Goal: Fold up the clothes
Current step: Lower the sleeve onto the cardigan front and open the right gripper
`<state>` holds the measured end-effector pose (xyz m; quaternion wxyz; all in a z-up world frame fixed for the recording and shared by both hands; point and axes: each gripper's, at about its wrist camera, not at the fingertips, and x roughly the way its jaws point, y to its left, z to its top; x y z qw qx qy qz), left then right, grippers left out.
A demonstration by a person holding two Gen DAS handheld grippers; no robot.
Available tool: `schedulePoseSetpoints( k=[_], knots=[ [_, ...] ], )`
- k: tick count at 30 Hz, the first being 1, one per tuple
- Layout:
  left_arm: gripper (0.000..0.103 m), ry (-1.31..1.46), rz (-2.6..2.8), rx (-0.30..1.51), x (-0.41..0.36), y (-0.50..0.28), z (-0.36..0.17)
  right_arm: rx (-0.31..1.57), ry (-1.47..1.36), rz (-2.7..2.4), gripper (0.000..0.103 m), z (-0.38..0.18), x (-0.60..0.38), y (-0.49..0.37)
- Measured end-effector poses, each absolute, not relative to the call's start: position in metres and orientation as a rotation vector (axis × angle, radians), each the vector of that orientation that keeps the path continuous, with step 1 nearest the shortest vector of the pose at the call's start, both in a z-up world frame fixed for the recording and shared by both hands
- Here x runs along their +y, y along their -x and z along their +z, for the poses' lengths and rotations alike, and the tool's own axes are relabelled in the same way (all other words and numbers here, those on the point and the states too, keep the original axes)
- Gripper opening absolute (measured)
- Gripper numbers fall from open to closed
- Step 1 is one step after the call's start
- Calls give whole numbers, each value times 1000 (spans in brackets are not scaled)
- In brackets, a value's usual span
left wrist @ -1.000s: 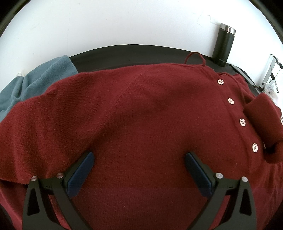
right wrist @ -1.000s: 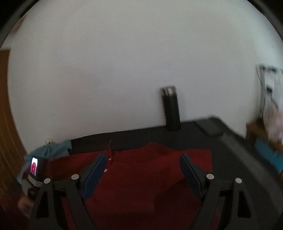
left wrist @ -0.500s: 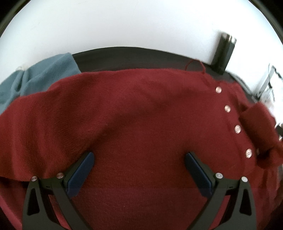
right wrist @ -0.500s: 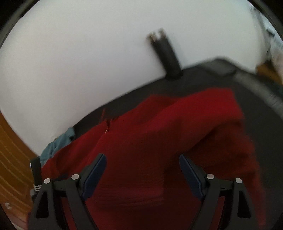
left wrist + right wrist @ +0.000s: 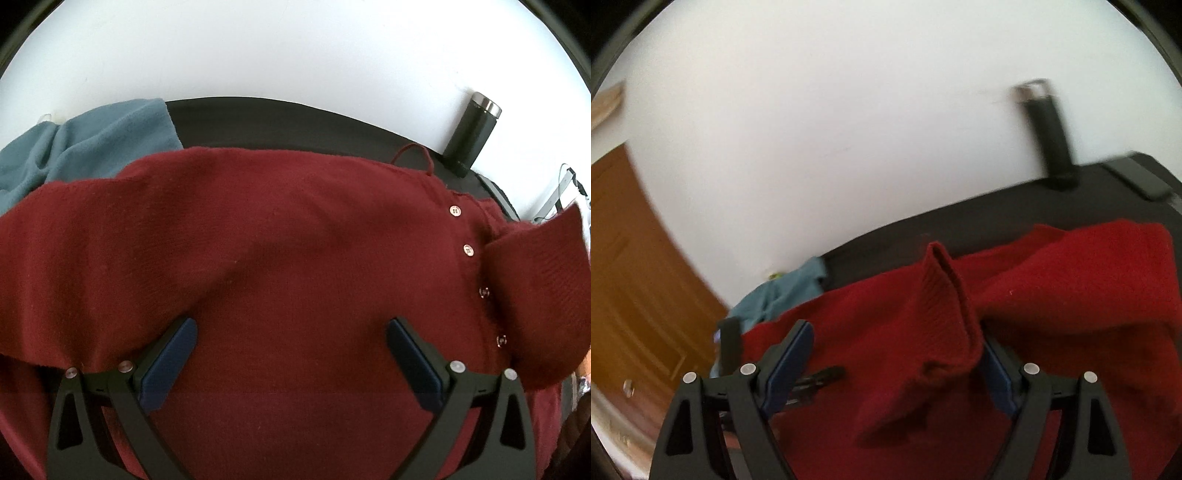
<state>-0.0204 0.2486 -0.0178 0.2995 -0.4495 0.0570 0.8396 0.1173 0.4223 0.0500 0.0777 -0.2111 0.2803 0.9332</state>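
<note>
My right gripper (image 5: 894, 365), jaws wide and gripping nothing, has the red cardigan's cuff (image 5: 945, 317) standing between its pads, nearer than my open left gripper (image 5: 291, 354).

No lettering, label or number is legible anywhere — not on anything.

Before you lies a dark red knitted cardigan (image 5: 295, 258), its wool matt and finely ribbed, fastened with small glossy pale buttons (image 5: 468, 250). Beside it sits a soft, fleecy blue-grey cloth (image 5: 92, 147), also matt. Both rest on a smooth black matt tabletop (image 5: 277, 118). A tall dark flask (image 5: 471, 136) has a satin body and a shiny metal cap. Your gripper fingers carry textured dark blue rubbery pads (image 5: 168, 365) on matt black plastic.
</note>
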Motion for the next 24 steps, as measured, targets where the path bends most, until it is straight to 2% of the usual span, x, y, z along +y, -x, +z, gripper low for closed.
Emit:
schedulePoseSetpoints(
  k=[5, 9, 18, 21, 24],
  knots=[
    [103, 1197, 2228, 151, 248, 20, -17, 846, 683, 3010, 86, 58, 396, -109],
    [103, 1208, 2207, 88, 244, 23, -15, 787, 630, 2926, 86, 60, 404, -122],
    [103, 1240, 2149, -50, 232, 31, -11, 231, 735, 2322, 86, 45, 421, -163],
    [103, 1255, 2117, -93, 228, 34, -9, 132, 793, 2185, 86, 36, 436, -180],
    [103, 1290, 2035, -199, 220, 39, -7, 112, 819, 2113, 86, 26, 445, -192]
  ],
)
